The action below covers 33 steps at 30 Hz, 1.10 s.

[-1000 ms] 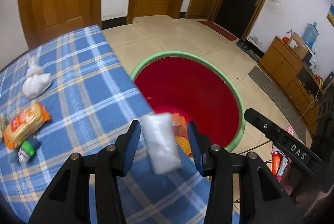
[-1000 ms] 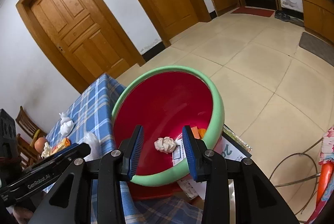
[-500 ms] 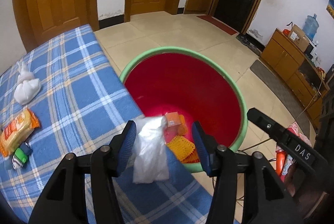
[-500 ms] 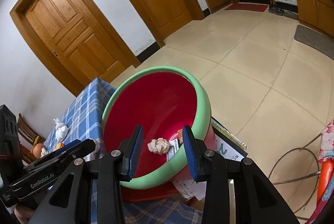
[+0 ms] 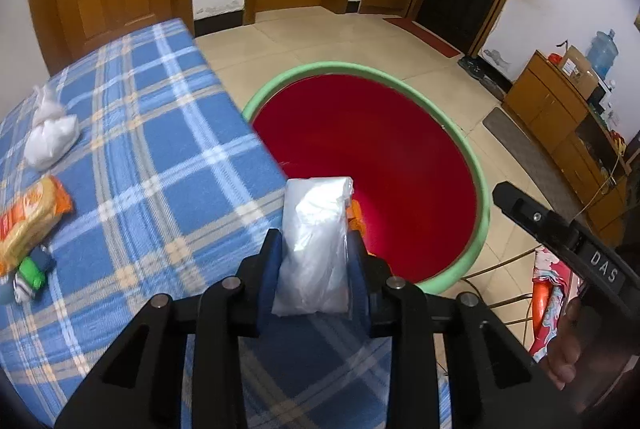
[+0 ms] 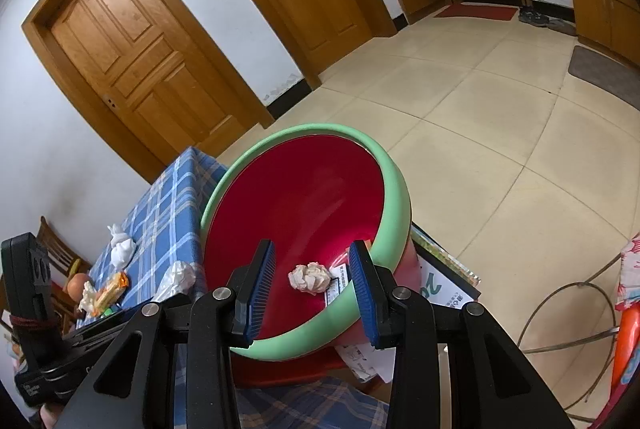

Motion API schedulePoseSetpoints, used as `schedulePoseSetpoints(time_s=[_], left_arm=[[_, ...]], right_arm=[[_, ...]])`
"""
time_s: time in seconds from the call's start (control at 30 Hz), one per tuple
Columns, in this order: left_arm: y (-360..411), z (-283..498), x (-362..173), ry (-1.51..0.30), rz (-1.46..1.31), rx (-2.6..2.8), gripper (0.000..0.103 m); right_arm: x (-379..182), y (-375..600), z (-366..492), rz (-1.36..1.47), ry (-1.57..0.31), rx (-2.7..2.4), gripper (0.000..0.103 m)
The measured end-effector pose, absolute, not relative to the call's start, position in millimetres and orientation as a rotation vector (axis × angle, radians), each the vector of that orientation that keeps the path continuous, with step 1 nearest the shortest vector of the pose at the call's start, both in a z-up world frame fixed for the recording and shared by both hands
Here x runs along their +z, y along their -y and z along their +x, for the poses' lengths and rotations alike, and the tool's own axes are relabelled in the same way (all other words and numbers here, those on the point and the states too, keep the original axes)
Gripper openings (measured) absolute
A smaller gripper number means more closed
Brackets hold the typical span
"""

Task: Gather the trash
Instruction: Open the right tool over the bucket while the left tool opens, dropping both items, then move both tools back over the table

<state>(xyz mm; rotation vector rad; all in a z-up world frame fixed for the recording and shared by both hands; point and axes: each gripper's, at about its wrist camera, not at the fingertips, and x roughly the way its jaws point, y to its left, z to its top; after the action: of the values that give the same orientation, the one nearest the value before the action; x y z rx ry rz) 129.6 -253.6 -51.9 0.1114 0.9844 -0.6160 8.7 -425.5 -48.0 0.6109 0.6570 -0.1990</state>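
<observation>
A clear plastic bag (image 5: pixel 316 229) stands upright between the blue pads of my left gripper (image 5: pixel 314 241), whose jaws are closing and press on both its sides. It is held over the table's edge beside the red bin with a green rim (image 5: pixel 482 197). Orange scraps (image 5: pixel 356 213) lie in the bin. In the right wrist view my right gripper (image 6: pixel 313 244) straddles the bin's near rim (image 6: pixel 304 337), pads against it, and the bin leans towards the table. A crumpled paper ball (image 6: pixel 310 277) lies inside.
On the blue checked tablecloth (image 5: pixel 160 149) lie a knotted white bag (image 5: pixel 50 137), an orange snack packet (image 5: pixel 32 217) and a small green item (image 5: pixel 32 269). Papers (image 6: pixel 440 285) lie under the bin. Wooden doors, tiled floor and a low cabinet (image 5: pixel 560 109) surround it.
The left jaws spread, the plastic bag slumped against the left finger, then the jaws closed in on it. The right gripper and the bin kept still.
</observation>
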Motion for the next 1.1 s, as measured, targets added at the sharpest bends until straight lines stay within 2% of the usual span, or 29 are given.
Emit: schedulePoseSetpoints(time_s=[0.2, 0.27, 0.33, 0.83, 0.9, 0.97, 1.1], left_arm=[[274.0, 135.6, -40.1, -0.949, 0.118, -0.652, 0.033], [277.7, 135.2, -37.3, -0.939, 0.127, -0.650, 0.047], [277.8, 132.9, -34.4, -0.922, 0.130, -0.647, 0.053], [235.9, 127.8, -25.6, -0.919, 0.065, -0.564, 0.056], [227.0, 126.0, -24.4, -0.914, 0.056, -0.548, 0.056], [216.5, 124.6, -22.7, -0.909, 0.046, -0.532, 0.056], [192.2, 124.9, -19.3, -0.897, 0.022, -0.491, 0.056]], right_arm=[[-48.1, 427.0, 7.9, 0.611, -0.657, -0.207, 0.039], [-48.0, 427.9, 7.6, 0.611, -0.657, -0.211, 0.039], [-48.1, 428.4, 6.7, 0.612, -0.655, -0.214, 0.039], [-39.6, 415.2, 5.6, 0.594, -0.649, -0.188, 0.039], [-37.6, 409.2, 6.4, 0.587, -0.650, -0.177, 0.041], [-35.7, 404.3, 6.9, 0.584, -0.649, -0.167, 0.047], [-31.6, 390.4, 10.7, 0.563, -0.655, -0.143, 0.048]])
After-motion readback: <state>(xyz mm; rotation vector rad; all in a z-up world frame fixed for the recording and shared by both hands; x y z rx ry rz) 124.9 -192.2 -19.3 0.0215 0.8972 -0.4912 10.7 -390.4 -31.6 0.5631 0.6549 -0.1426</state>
